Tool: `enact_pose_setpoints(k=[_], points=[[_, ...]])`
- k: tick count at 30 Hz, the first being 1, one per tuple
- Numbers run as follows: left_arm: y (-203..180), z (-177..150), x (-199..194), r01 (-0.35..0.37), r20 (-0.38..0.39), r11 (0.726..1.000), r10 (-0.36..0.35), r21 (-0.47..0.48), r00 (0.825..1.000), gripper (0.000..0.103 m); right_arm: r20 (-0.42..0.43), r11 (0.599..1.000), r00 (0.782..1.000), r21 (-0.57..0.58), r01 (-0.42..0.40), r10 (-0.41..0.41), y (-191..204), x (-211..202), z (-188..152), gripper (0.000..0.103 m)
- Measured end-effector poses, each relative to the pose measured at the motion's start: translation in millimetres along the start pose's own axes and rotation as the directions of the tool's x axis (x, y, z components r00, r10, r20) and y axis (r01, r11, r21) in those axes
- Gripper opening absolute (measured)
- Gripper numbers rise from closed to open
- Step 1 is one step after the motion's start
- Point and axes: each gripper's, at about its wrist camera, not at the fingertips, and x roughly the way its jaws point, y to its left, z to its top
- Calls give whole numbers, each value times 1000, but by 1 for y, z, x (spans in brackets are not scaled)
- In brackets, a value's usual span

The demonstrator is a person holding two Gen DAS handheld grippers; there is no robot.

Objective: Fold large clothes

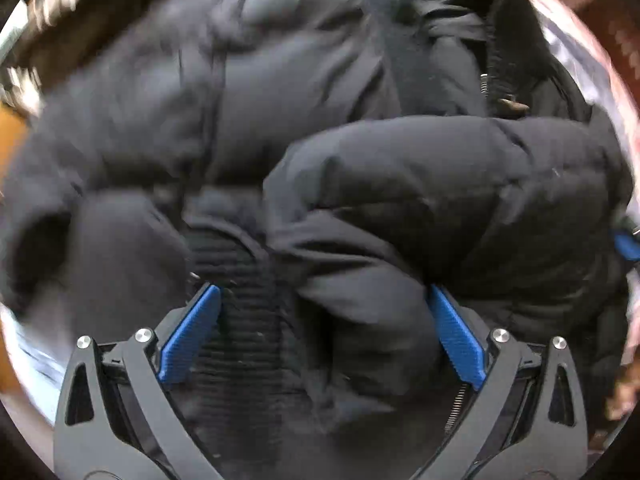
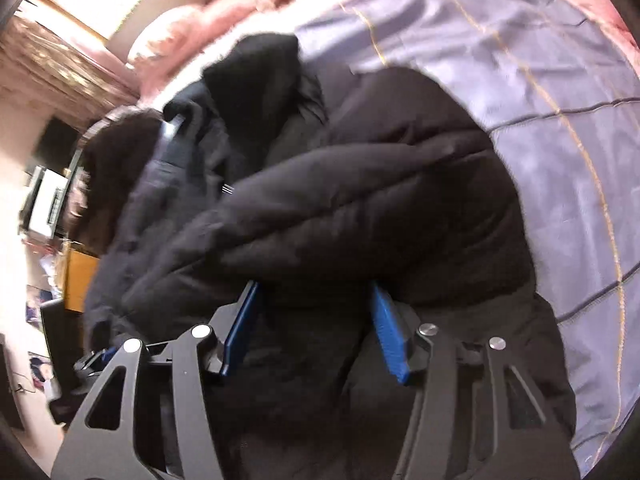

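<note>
A big black puffer jacket [image 1: 360, 168] fills the left wrist view, with one sleeve folded across its body. My left gripper [image 1: 324, 292] stands wide open, its blue pads [image 1: 188, 336] on either side of the ribbed hem and a bulge of the jacket. In the right wrist view the same jacket [image 2: 340, 200] lies on a lilac quilt. My right gripper [image 2: 316, 292] has its blue pads [image 2: 390, 336] pressed into a thick fold of the jacket, which fills the gap between them.
The lilac quilt [image 2: 560, 100] with thin grid lines covers the bed under the jacket. A pink blanket [image 2: 240, 4] lies at the bed's far end. A yellow box [image 2: 80, 280] and cluttered furniture stand at the left beside the bed.
</note>
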Motion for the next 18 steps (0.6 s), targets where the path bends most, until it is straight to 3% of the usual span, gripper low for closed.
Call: enact_pose_setpoints(k=[2,6,7,9,10,12,14,16,18], points=[[-2,2,3,-12,-6,1000,13,11,1000,101,-7,995,997,-65,75,-76,8,19,-1,56],[-29,-5,3,-161,52,981,157,104,986,101,-25,980,987,-122,155,-159,20,29,-6,57],[-34,-6,1,-192,71,973,185,126,980,101,-38,984,989,-115,138,-143,24,21,-3,56],[-43,-8,-3,-235,99,959,221,157,970,101,7,995,1000,-99,30,-29,29,-8,4,56],[-46,-9,-4,-247,108,955,231,165,967,101,68,994,998,-108,3,5,33,-25,7,57],[-52,-9,-5,-261,119,949,243,175,963,101,147,991,988,-113,65,-48,37,-37,14,57],[-55,-8,-3,-263,118,949,245,176,962,101,123,992,989,-93,88,-76,30,-21,20,57],[-56,-6,-2,-245,107,954,229,173,968,101,47,989,991,-66,130,-127,13,15,19,57],[-48,-8,-4,-219,91,962,207,162,974,101,10,991,992,-44,126,-126,1,37,13,58]])
